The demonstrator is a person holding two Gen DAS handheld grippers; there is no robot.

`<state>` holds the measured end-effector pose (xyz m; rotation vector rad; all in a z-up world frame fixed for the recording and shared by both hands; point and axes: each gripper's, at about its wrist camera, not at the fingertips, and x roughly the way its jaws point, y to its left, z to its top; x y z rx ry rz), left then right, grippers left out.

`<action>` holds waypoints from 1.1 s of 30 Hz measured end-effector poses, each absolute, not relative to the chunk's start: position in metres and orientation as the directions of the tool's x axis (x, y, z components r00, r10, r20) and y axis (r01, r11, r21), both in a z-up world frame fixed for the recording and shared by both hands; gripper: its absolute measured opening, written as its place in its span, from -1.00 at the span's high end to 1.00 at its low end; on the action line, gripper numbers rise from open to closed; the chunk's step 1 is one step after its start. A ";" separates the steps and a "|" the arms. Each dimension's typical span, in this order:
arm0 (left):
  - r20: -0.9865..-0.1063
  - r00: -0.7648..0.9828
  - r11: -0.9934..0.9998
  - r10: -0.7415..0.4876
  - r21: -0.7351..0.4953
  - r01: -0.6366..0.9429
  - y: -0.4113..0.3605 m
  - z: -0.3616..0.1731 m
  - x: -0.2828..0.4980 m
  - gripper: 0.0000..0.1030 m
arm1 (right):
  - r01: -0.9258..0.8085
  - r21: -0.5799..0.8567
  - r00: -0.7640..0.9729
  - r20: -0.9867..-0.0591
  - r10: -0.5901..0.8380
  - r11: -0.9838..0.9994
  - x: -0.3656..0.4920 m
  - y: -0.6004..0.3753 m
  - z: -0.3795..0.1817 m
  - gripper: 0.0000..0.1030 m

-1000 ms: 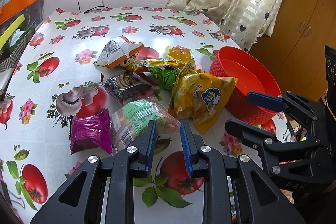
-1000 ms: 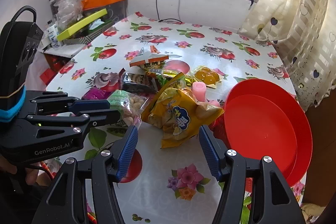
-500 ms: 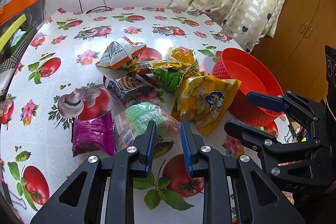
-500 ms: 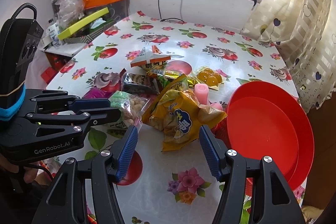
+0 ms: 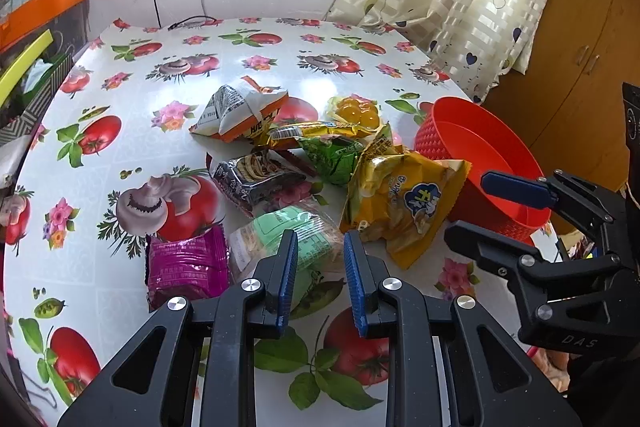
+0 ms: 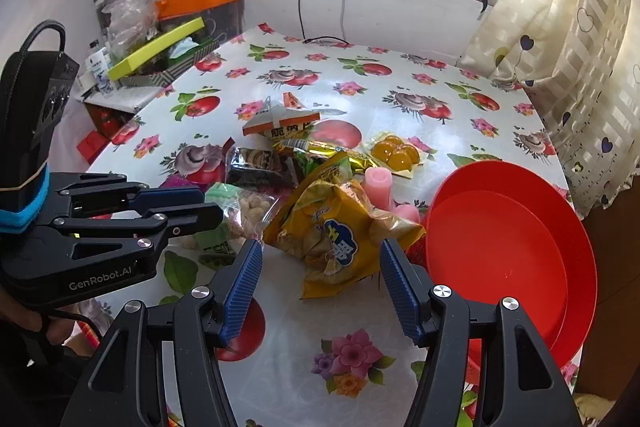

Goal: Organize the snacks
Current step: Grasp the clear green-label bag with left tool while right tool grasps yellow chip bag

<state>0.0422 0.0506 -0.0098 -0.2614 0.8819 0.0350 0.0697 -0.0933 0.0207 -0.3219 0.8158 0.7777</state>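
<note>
Here your left gripper (image 5: 318,275) hangs just over the table (image 5: 132,147) with its jaws a narrow gap apart, nothing between them. The clear green-labelled bag (image 5: 288,239) lies right beyond the tips, partly behind the left finger. A purple pouch (image 5: 186,267) sits beside that bag on its left, touching it.

Your right gripper (image 6: 320,283) has its jaws wide apart, empty, low over the cloth. The yellow bag (image 6: 340,231) lies straight ahead between the two fingers' lines, its near corner just past the tips. The red basket (image 6: 508,243) stands to the right of that bag, close against it, near your right finger.

Farther out, the pile runs back from both grippers: a dark biscuit pack (image 5: 256,179), a green packet (image 5: 336,155) and a gold wrapper (image 5: 308,135) crowd together, overlapping. Pink cups (image 6: 378,183) stand behind the yellow bag. A yolk pack (image 6: 396,153) and an orange-and-white bag (image 5: 240,113) lie at the far edge of the heap.
</note>
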 end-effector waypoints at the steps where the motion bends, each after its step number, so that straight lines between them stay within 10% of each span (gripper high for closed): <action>1: -0.768 0.636 0.966 -0.078 -0.215 -0.141 0.053 -0.010 0.043 0.52 | -0.728 0.030 0.434 -0.753 0.494 0.685 0.070 -0.093 0.021 -0.15; 33: -0.756 0.652 0.928 -0.062 -0.284 -0.241 0.120 -0.022 0.047 0.23 | -0.819 -0.036 0.356 -0.815 0.457 0.572 0.117 -0.067 0.000 -0.26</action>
